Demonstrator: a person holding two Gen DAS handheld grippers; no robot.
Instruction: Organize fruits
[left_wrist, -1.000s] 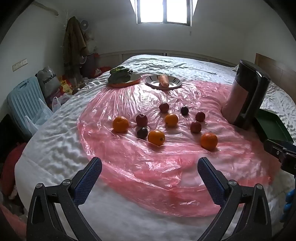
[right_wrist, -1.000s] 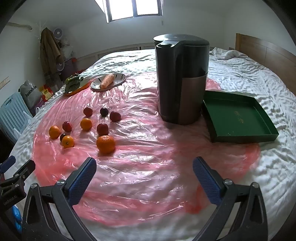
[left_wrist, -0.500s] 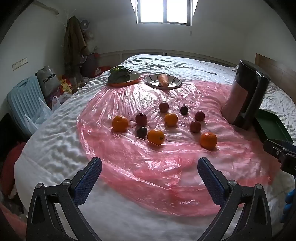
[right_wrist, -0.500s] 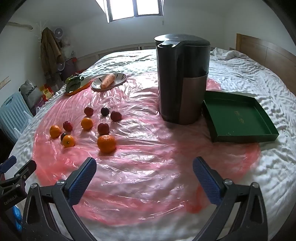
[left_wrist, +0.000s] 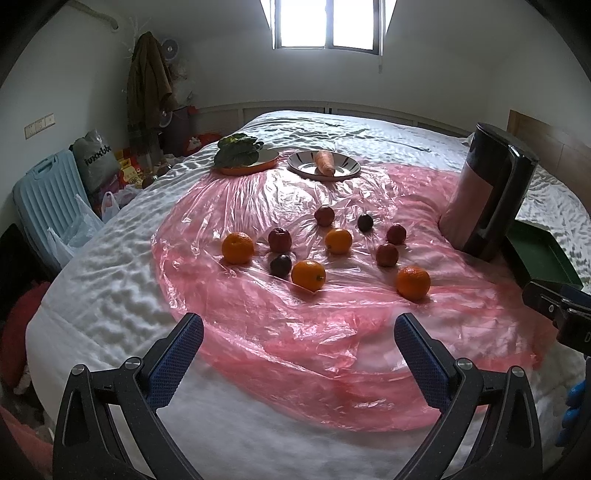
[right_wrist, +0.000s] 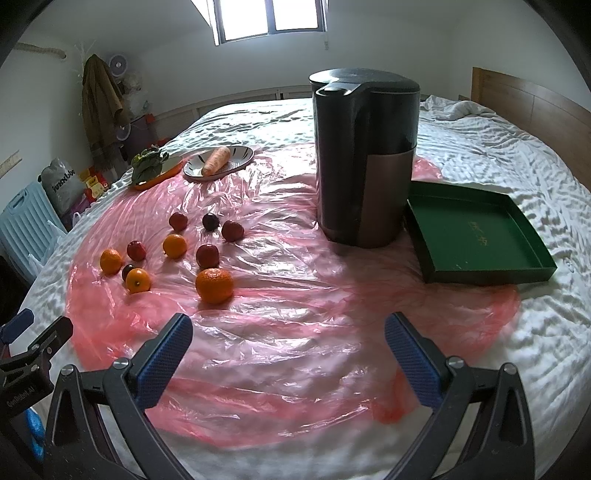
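Note:
Several oranges and dark red fruits lie loose on a pink plastic sheet spread over a bed. The nearest orange sits at the cluster's right front, another orange beside a dark plum. An empty green tray rests right of a tall dark appliance. My left gripper hovers open over the sheet's near edge, well short of the fruit. My right gripper is open too, empty, with the orange ahead of its left finger.
At the far side stand a plate with a carrot and an orange plate of leafy greens. A light blue suitcase and bags crowd the floor at the left. A wooden headboard bounds the right.
Both grippers have crept slightly forward toward the fruit; the scene has shifted only a little. Nothing was taken hold of.

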